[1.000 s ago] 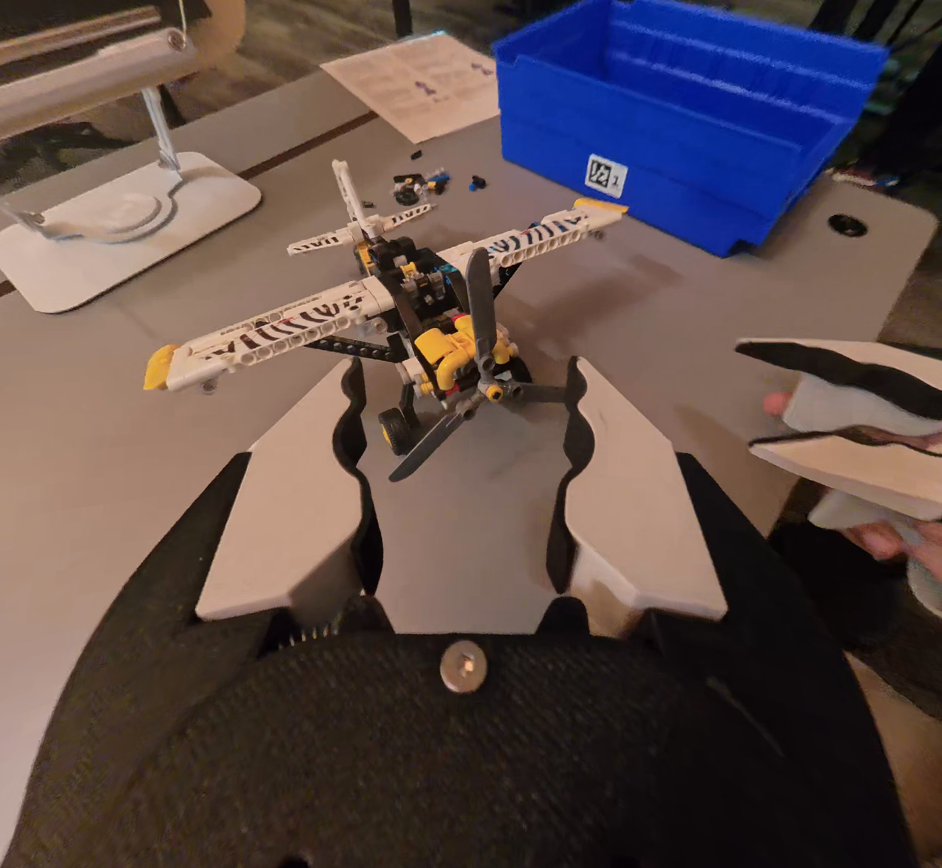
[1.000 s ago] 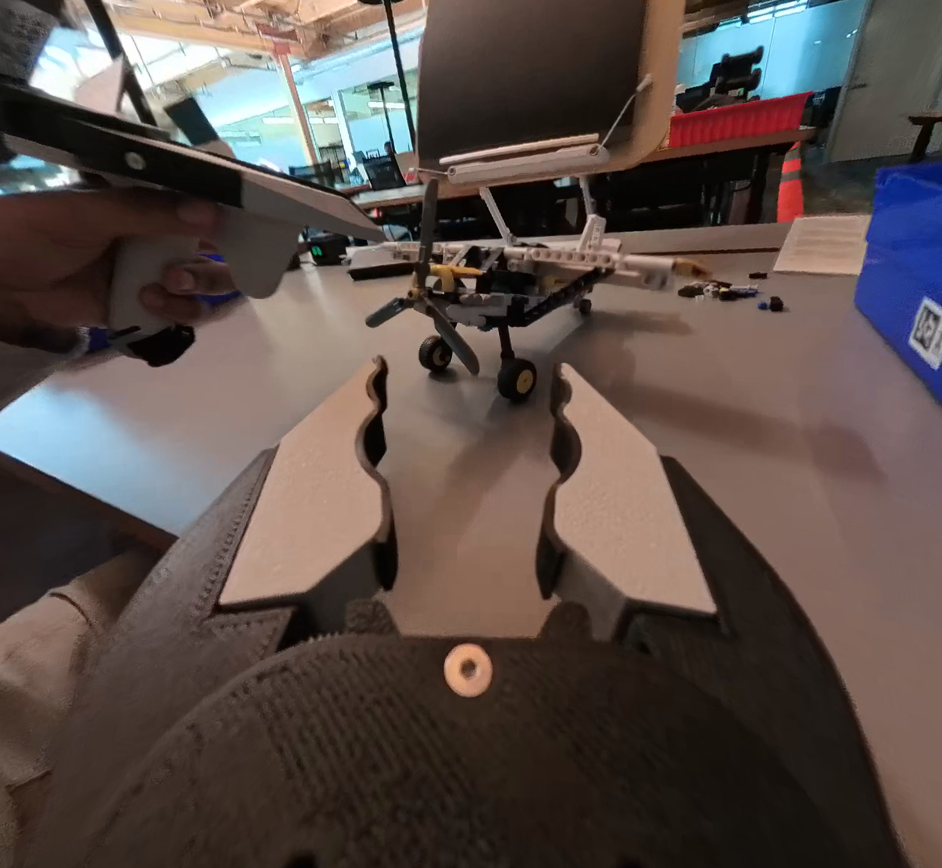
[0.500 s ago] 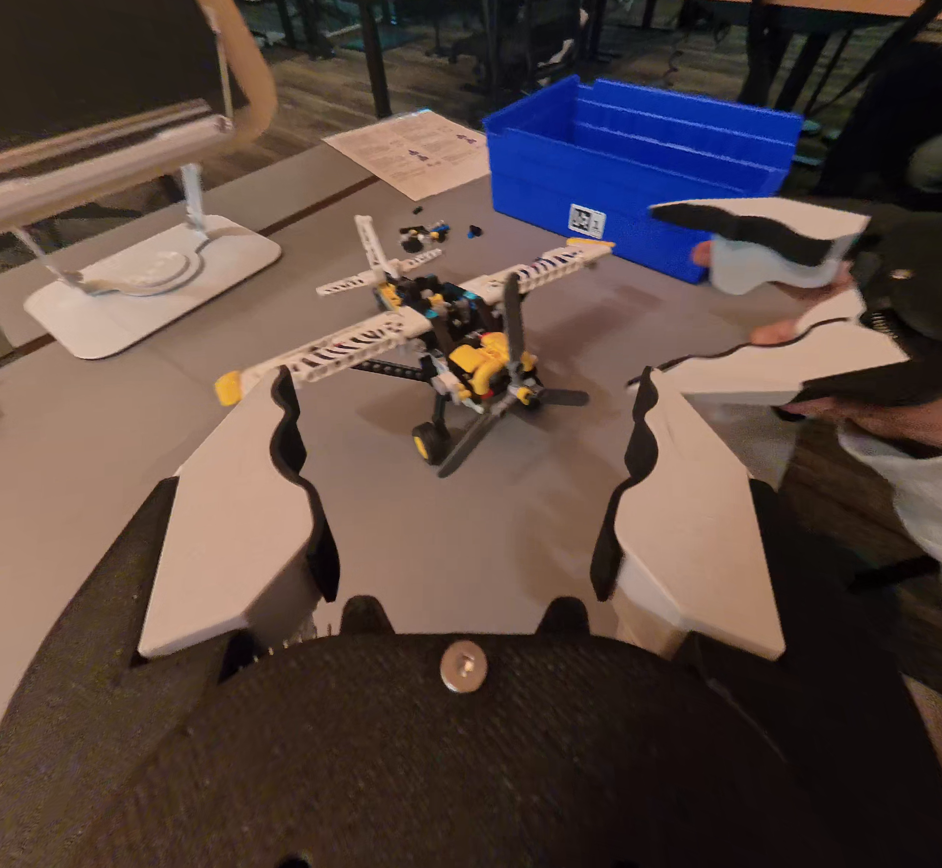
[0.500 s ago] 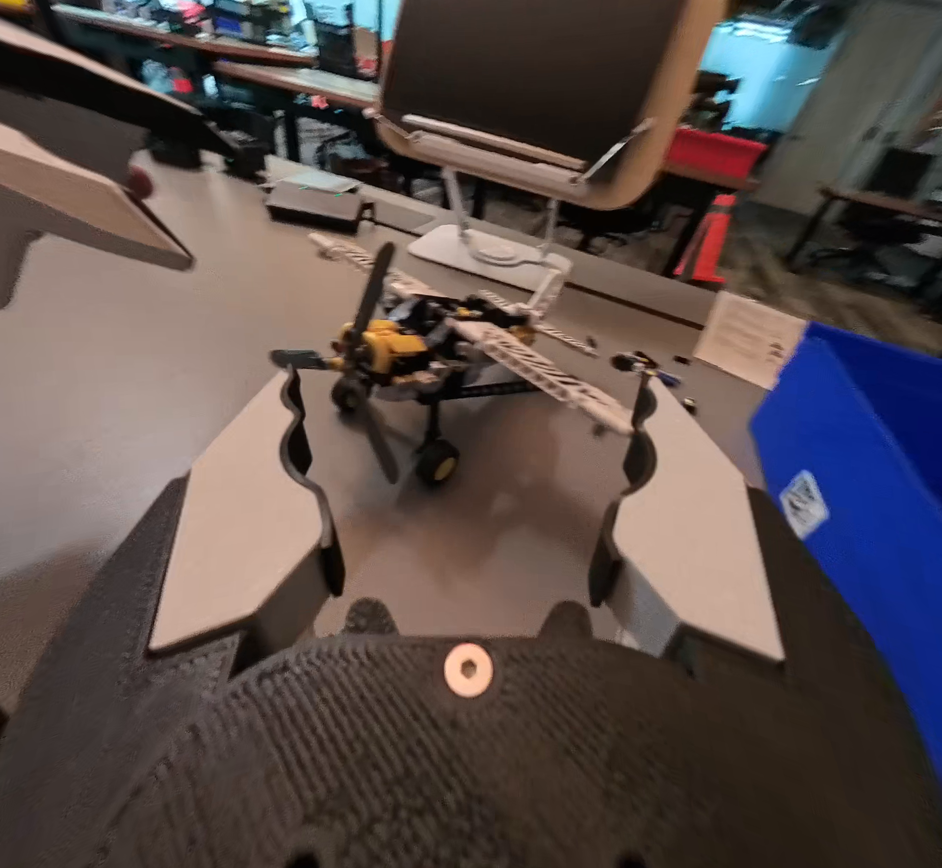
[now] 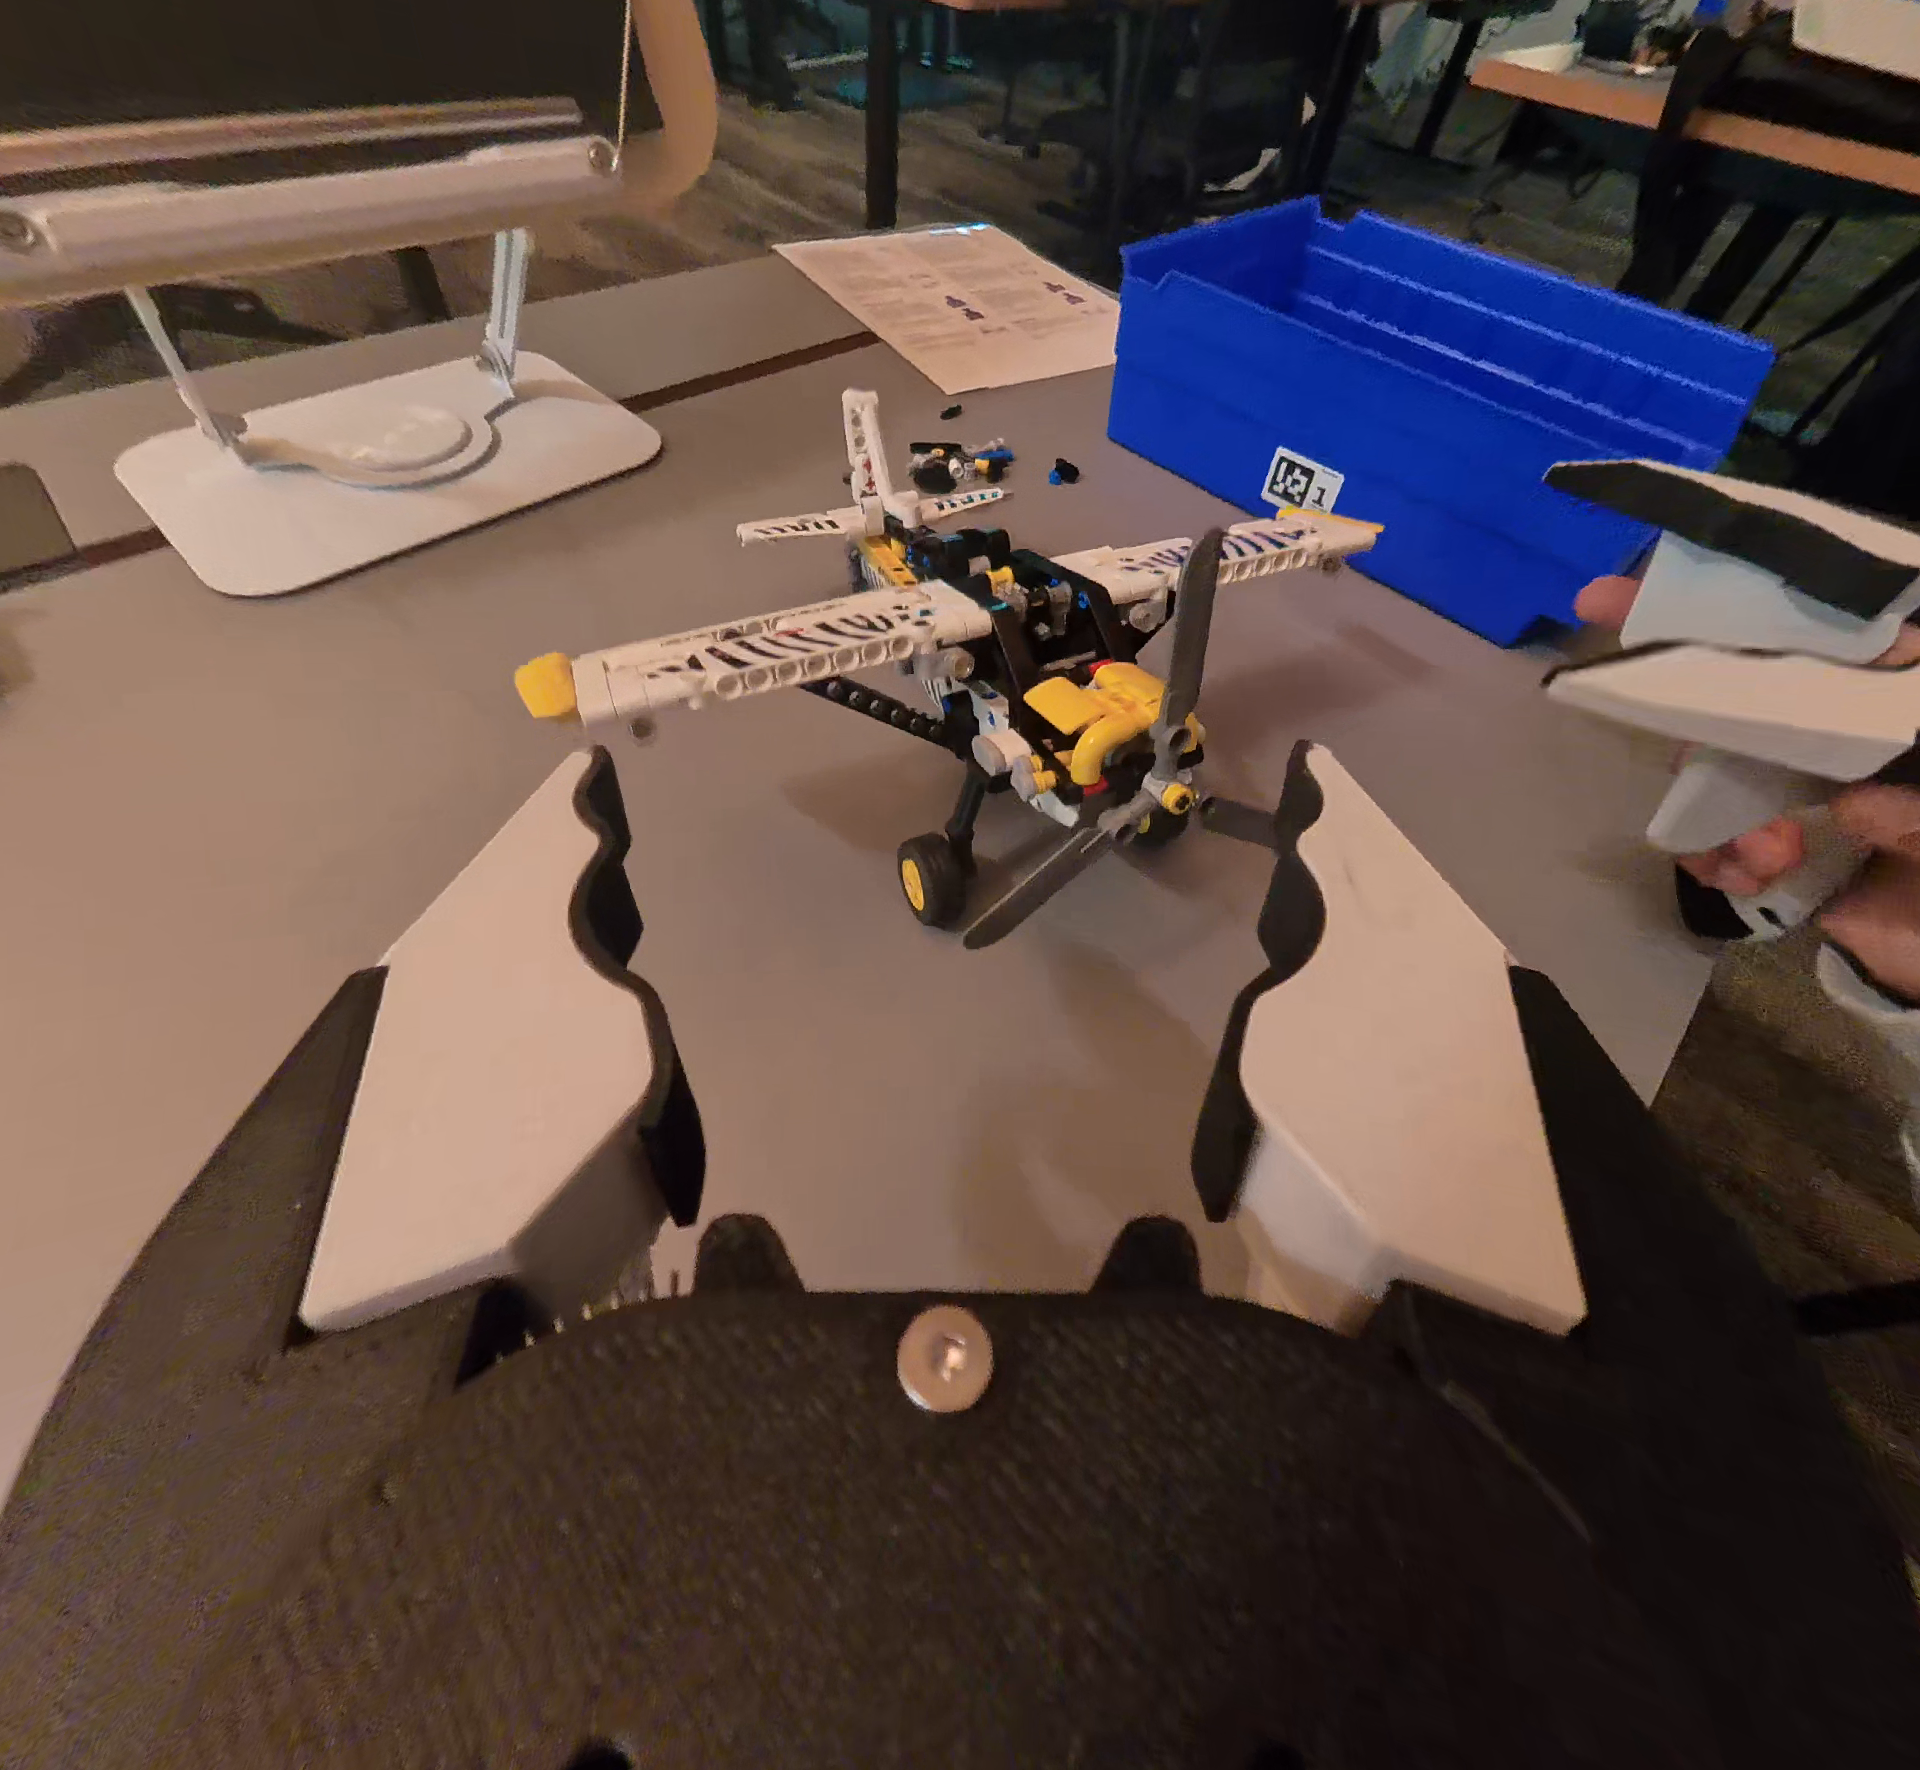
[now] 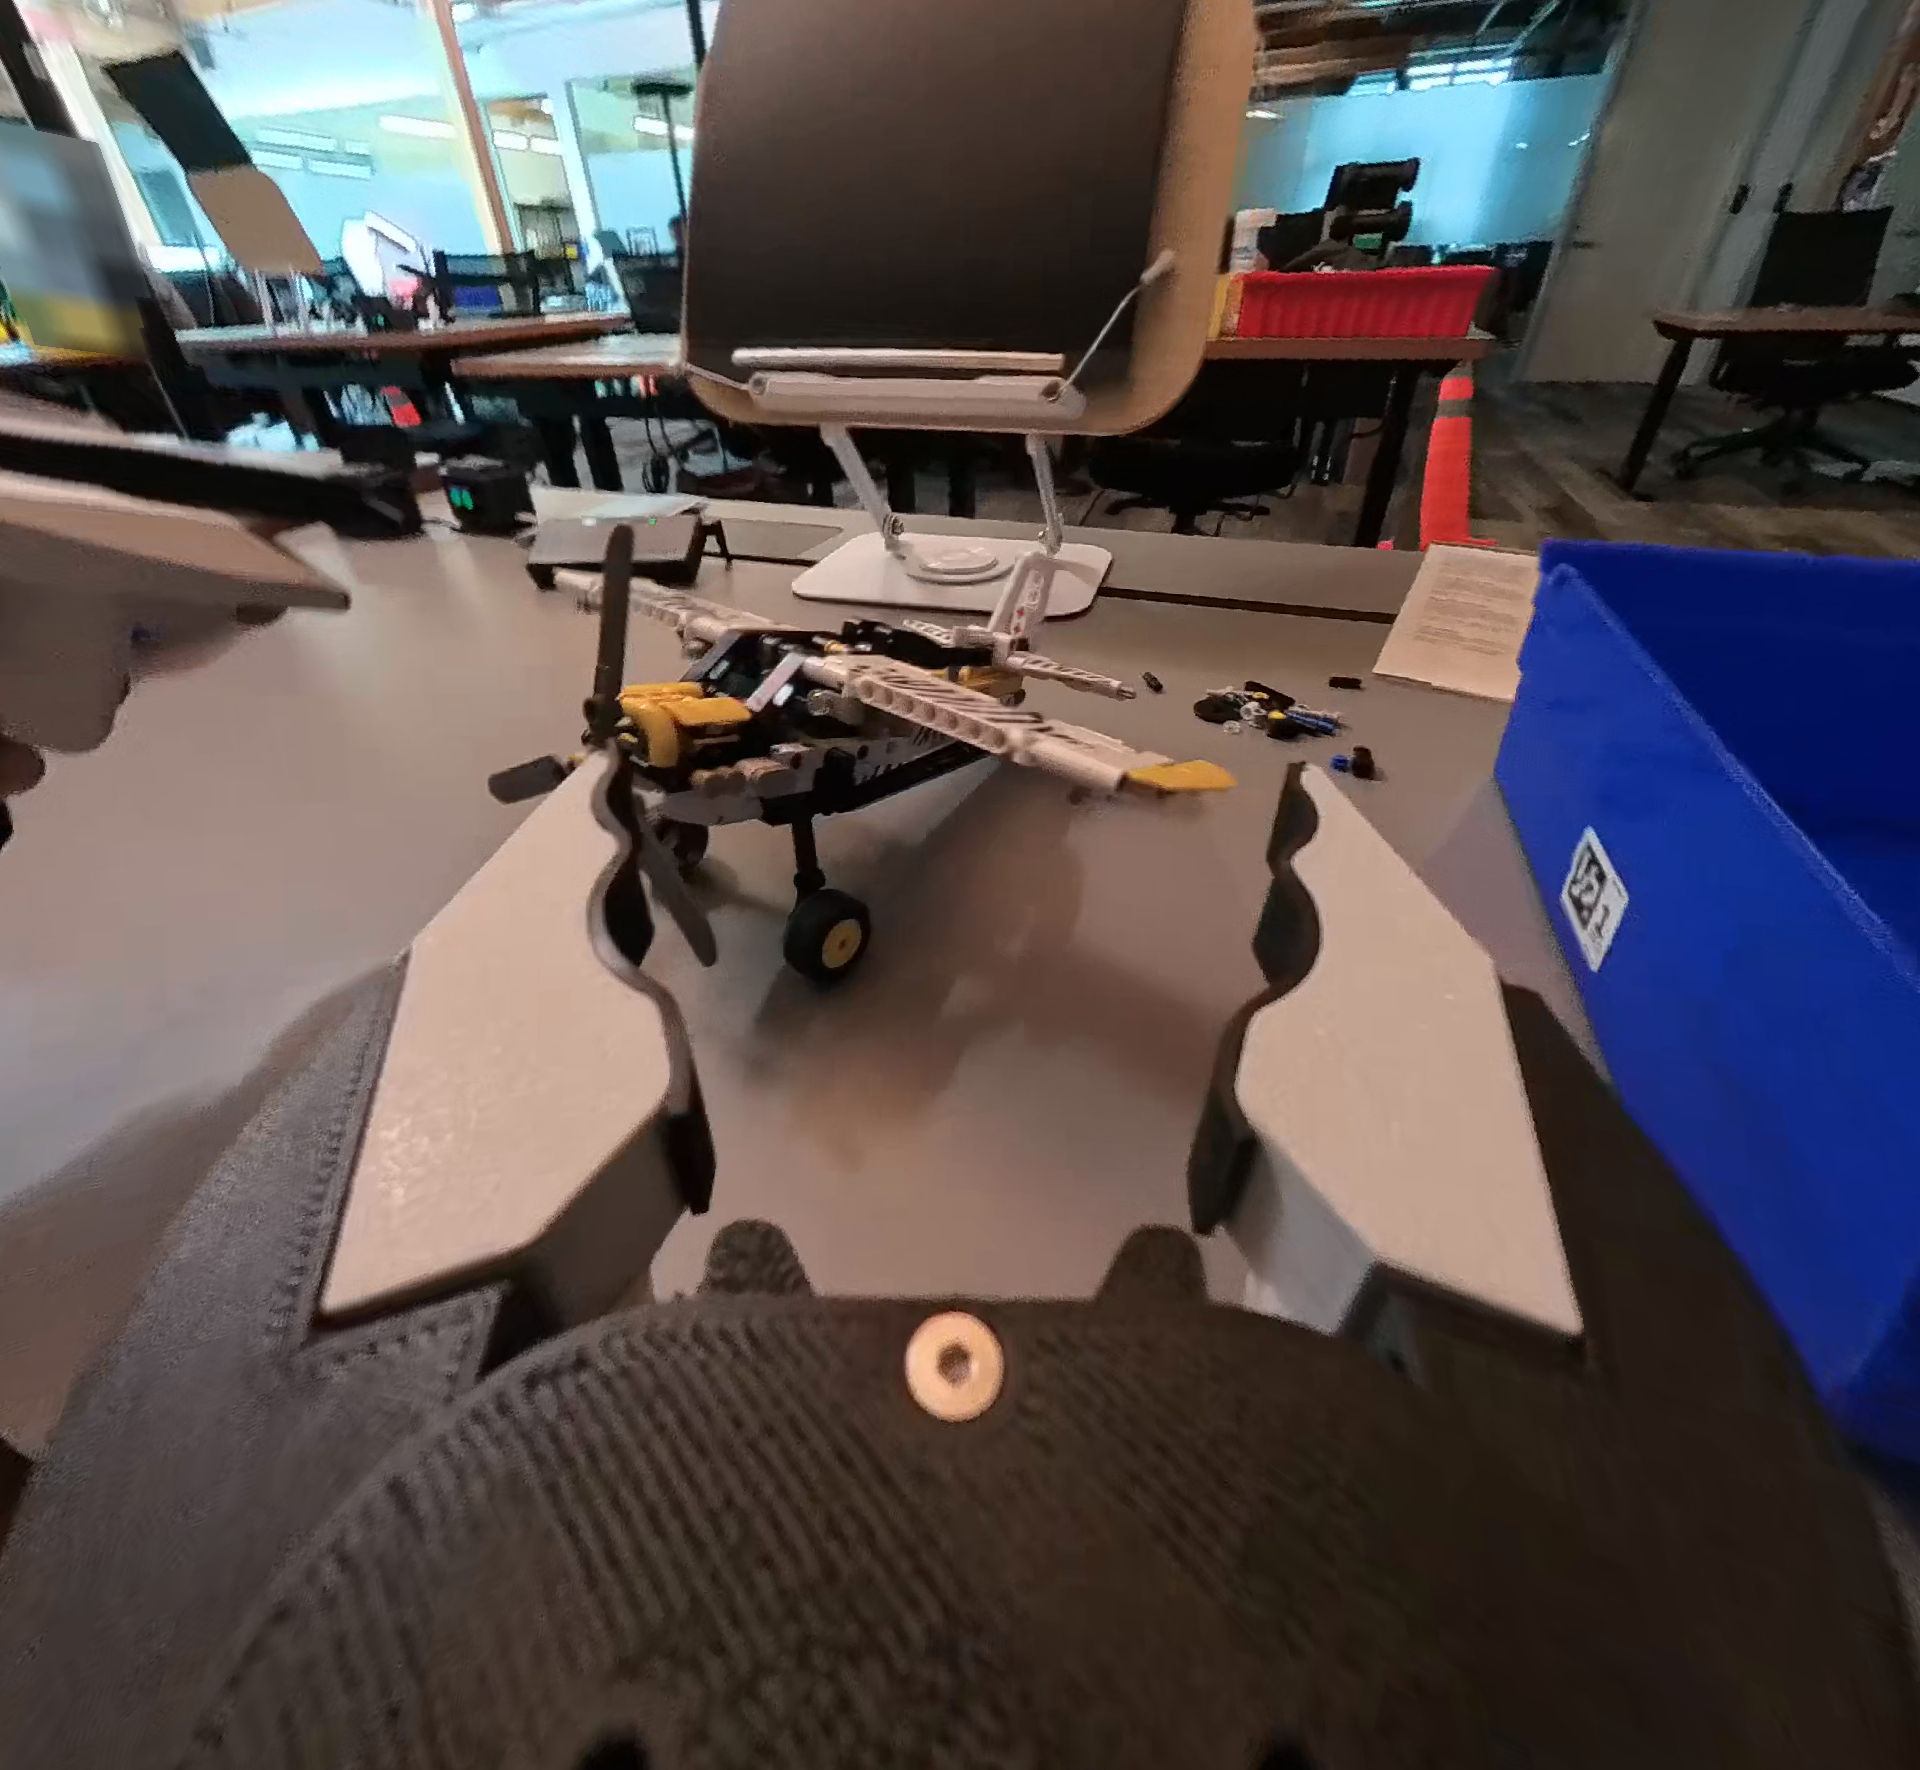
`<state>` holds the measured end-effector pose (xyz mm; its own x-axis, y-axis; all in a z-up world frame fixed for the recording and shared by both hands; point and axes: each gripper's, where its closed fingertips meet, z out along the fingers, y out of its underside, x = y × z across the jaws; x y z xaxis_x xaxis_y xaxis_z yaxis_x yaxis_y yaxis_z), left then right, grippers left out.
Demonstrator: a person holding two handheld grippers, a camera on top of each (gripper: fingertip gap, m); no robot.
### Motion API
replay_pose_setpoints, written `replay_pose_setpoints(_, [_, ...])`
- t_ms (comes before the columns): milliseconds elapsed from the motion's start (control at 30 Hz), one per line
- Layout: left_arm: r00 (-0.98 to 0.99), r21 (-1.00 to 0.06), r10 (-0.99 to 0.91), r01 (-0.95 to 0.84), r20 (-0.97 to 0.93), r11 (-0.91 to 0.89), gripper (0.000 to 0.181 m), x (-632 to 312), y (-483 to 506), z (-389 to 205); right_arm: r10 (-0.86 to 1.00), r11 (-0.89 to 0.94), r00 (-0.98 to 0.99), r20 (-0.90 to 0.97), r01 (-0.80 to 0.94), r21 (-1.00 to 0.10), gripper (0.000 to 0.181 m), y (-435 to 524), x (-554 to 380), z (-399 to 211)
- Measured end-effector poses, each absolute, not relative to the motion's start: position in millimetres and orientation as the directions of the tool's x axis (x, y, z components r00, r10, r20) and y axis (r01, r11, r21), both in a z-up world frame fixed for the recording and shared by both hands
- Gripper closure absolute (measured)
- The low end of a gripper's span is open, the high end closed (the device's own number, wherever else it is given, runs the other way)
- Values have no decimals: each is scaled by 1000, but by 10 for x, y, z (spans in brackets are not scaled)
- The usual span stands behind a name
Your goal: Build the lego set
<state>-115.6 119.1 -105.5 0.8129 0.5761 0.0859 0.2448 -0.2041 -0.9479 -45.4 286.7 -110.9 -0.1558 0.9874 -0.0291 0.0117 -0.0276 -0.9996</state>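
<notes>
With both the left tool and the right tool spread wide and empty, the plane stands on the desk, where a careless approach could snag its propeller.

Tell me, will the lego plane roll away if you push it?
Probably: the lego plane stands on small yellow-hubbed wheels on a smooth grey table, so a nudge likely rolls it. Its long thin wings and propeller look fragile and might pop off under a hard squeeze.
</notes>
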Motion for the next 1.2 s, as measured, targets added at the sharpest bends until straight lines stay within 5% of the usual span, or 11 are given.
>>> replay_pose_setpoints(167, [816,-938,568,274,109,-212,61,-1115,1206,-1204,968,-153,-201,-148,-7,-988,61,2897,-483,-1211])
replay_pose_setpoints(300, [871,-935,470,275,143,-225,95,-963,1305,-1180,964,-125,-235,-124,8,-992,56,2823,-470,-1212])
replay_pose_setpoints(400, [856,-949,509,226,87,-218,80,-1037,1245,-1052,965,-131,-240,-108,-79,-988,54,2976,-307,-935])
replay_pose_setpoints(533, [828,-965,554,206,84,-162,81,-1150,1027,-889,945,-291,-214,-247,-211,-933,62,3480,-23,-639])
replay_pose_setpoints(1200, [819,-931,543,323,185,-169,72,-1097,977,-1364,937,-286,-236,-256,-100,-953,69,3262,-265,-1006])
